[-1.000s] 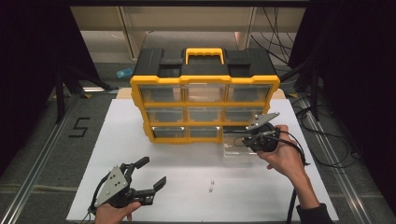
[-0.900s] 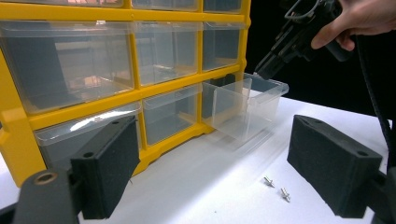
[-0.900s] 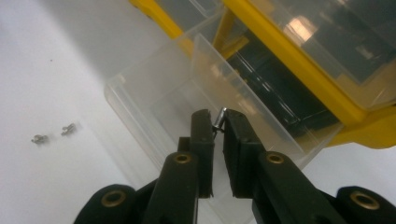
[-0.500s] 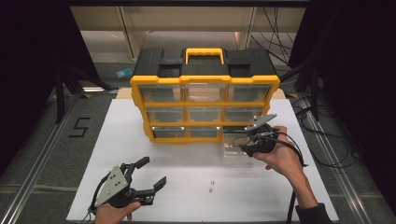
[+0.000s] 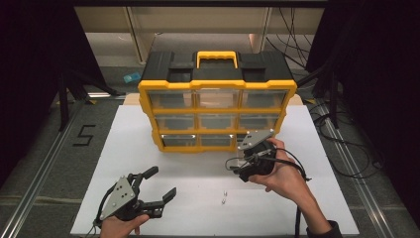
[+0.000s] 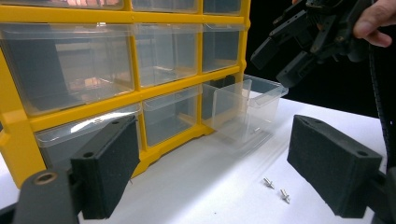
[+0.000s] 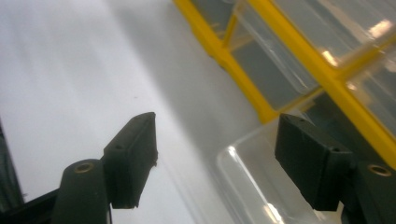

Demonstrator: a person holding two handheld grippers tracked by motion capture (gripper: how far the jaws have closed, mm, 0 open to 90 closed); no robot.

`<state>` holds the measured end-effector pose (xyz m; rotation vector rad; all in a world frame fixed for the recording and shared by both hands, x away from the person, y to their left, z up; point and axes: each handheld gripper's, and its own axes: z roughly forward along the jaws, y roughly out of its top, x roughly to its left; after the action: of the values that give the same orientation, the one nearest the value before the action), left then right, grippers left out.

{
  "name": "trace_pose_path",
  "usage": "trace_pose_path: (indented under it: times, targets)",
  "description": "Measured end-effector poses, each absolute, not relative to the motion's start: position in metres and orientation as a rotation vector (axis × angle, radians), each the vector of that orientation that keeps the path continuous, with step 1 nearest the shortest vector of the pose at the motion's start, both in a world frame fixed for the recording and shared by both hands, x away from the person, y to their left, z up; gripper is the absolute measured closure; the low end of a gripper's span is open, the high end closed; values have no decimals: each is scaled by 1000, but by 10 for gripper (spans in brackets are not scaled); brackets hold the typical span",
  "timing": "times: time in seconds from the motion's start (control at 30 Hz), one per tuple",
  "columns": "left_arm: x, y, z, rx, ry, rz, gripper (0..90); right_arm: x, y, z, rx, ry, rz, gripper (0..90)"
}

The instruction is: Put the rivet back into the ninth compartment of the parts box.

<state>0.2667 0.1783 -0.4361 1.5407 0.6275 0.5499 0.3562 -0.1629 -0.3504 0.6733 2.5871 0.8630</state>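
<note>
While the clear plastic drawer (image 6: 243, 109) stands pulled part-way out of the bottom-right slot of the yellow organiser (image 5: 217, 116), the right hand-held gripper (image 5: 236, 166) hovers just off its front with nothing between its pads.

Its jaws have just been opening and now stand wide, a corner of the drawer's rim lying below them in the right gripper view; the left hand-held gripper (image 5: 157, 186) rests open and empty low over the white worktop (image 5: 124, 144). The drawer looks light, thin-walled and smooth, so it probably flexes and slips under a hard pinch; the stiffer front lip seems the best hold, taken squarely and drawn straight. Two small screws (image 6: 275, 187) lie loose on the worktop near the drawer, tiny and likely to roll.
</note>
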Motion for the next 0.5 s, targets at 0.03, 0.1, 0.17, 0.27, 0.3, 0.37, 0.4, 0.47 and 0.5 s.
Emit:
trace_pose_path:
  times: [0.03, 0.1, 0.17, 0.27, 0.3, 0.37, 0.4, 0.47, 0.5]
  targets:
    - [267, 178, -436, 1541, 628, 550, 162, 354, -159, -351, 660, 2604, 861, 305]
    - [267, 178, -436, 1541, 627, 550, 162, 352, -155, -352, 653, 2620, 860, 306]
    - [267, 178, -436, 1540, 627, 551, 162, 349, -150, -356, 638, 2628, 861, 306]
    - [267, 178, -436, 1541, 626, 551, 162, 347, -143, -361, 621, 2674, 828, 306]
    - [267, 178, -436, 1541, 626, 551, 162, 347, -139, -366, 621, 2678, 817, 306]
    - [267, 178, -436, 1540, 626, 551, 162, 347, -135, -372, 620, 2698, 800, 307]
    - [267, 178, -436, 1540, 626, 551, 162, 347, -135, -372, 620, 2698, 800, 307]
    - [267, 179, -436, 1542, 622, 555, 162, 347, -132, -379, 618, 2721, 780, 312]
    - [267, 179, -436, 1542, 622, 555, 163, 347, -130, -382, 627, 2730, 767, 312]
